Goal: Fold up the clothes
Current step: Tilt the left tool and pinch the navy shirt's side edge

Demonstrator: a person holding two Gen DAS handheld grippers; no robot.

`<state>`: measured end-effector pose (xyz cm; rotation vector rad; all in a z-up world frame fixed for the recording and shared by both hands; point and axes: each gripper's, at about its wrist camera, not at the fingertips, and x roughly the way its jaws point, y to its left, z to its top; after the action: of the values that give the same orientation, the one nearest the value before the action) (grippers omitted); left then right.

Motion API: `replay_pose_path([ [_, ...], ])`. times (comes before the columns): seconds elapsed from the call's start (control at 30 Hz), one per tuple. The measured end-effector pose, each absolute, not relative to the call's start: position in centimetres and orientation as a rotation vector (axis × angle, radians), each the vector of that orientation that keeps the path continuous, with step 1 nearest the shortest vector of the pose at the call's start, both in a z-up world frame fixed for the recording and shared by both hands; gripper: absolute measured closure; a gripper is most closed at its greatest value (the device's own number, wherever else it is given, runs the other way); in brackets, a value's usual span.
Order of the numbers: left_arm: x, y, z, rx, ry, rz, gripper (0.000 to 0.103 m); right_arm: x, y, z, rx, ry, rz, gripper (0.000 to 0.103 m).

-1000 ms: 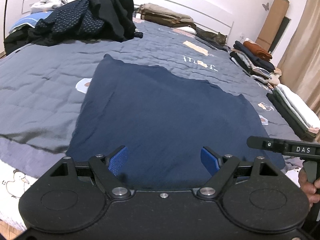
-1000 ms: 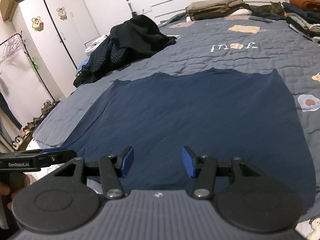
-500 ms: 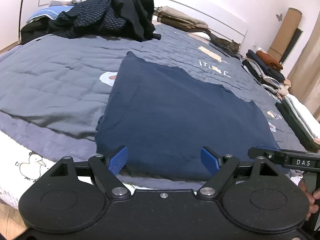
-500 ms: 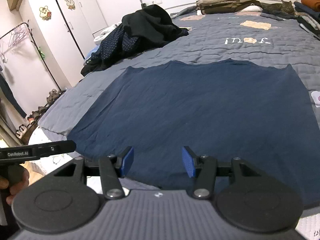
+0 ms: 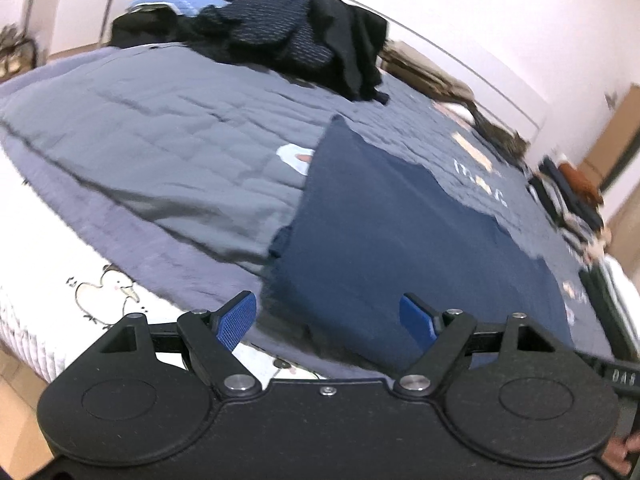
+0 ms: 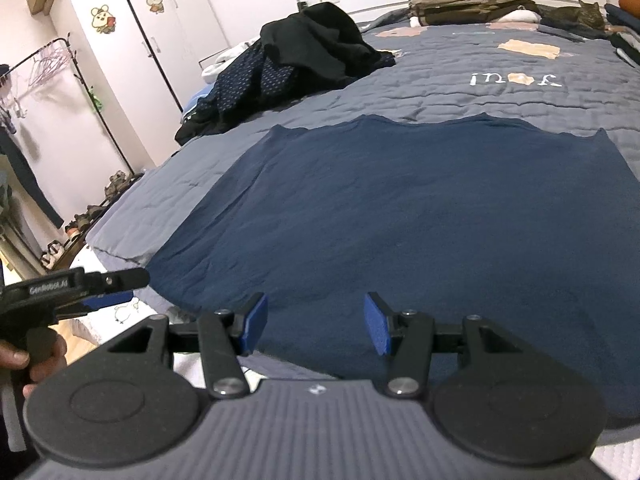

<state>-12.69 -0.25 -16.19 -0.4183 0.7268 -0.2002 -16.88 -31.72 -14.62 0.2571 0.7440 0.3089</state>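
Now both hand-held grippers, left (image 5: 328, 322) and right (image 6: 316, 326), gape over the navy garment (image 6: 400, 216)

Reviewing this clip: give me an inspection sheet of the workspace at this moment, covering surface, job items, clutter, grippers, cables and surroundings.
Surface: grey quilt covering the bed, wrinkled at the near left edge.
Job's things: navy garment spread flat on the quilt, near edge at the bed's edge.
Clutter: unfolded dark clothes pile at the far left; folded stack by the headboard; a cat lying beside it.
Grippers: left gripper and right gripper both open, empty, at the garment's near edge.
Cables: nothing seen.
Surroundings: white wardrobe, clothes rack, shoes on the floor.
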Motion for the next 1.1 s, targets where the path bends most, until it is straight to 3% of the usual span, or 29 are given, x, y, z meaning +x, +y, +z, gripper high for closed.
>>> replay_pose_path([
  [0.13, -12.4, 1.1, -17.1, -0.506, 0.731, -0.177, 0.041, -17.0, -31.5, -14.6, 0.255, 0.738, 0.322, 0.051],
  [0.27, -12.3, 1.9, -17.9, -0.565, 0.739, -0.148, 0.046, -16.9, -31.5, -14.7, 0.256, 0.734, 0.322, 0.051],
  [0.77, -11.4, 2.0, -19.5, -0.702, 0.736, -0.124, 0.047, -17.8, -31.3, -14.7, 0.260, 0.710, 0.358, 0.050],
  [0.97, -10.7, 1.4, -20.2, -0.717, 0.748, -0.122, 0.055, -18.0, -31.5, -14.6, 0.273, 0.699, 0.368, 0.050],
  [1.03, -10.6, 1.3, -20.3, -0.714, 0.740, -0.121, 0.064, -17.9, -31.5, -14.6, 0.278, 0.697, 0.369, 0.050],
  [1.1, -10.4, 1.4, -20.6, -0.727, 0.735, -0.117, 0.064, -17.9, -31.5, -14.6, 0.281, 0.696, 0.376, 0.050],
])
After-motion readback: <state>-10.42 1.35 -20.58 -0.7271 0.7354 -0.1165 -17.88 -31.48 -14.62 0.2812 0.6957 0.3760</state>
